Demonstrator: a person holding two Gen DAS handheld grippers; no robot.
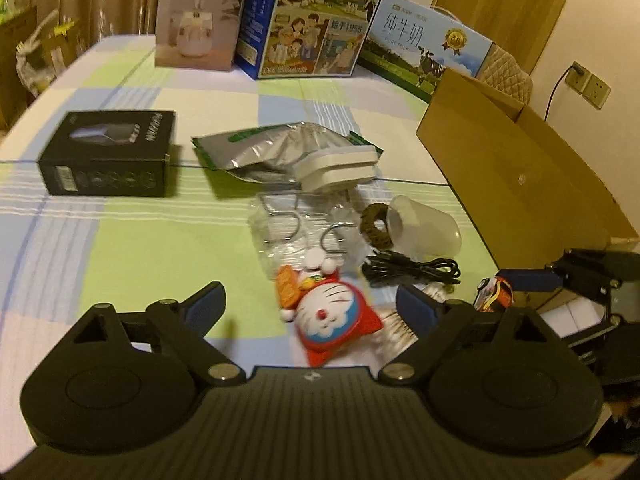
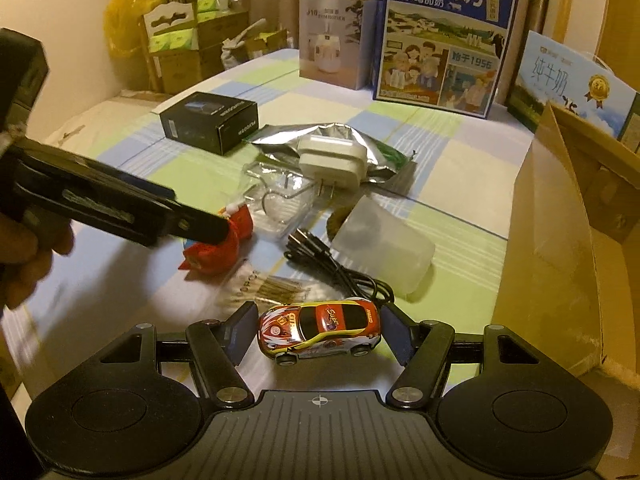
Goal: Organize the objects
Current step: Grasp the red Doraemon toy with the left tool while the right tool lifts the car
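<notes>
A red Doraemon toy [image 1: 328, 316] lies on the checked cloth between the fingers of my left gripper [image 1: 316, 304], which is open around it without touching. In the right wrist view the toy [image 2: 224, 240] sits partly behind the left gripper's finger. My right gripper [image 2: 320, 332] is open around a red and yellow toy car [image 2: 320, 332]; whether the pads touch it is unclear. The car [image 1: 494, 294] also shows in the left wrist view beside the right gripper's finger.
An open cardboard box [image 2: 560, 240] stands at the right. On the cloth lie a translucent cup [image 2: 380, 240], black cable [image 2: 340, 268], white plug adapter [image 2: 332, 160], foil pouch [image 1: 260, 148], black box [image 1: 108, 152], a bag of hooks [image 1: 304, 232] and cotton swabs [image 2: 268, 288]. Milk cartons [image 2: 440, 40] stand at the back.
</notes>
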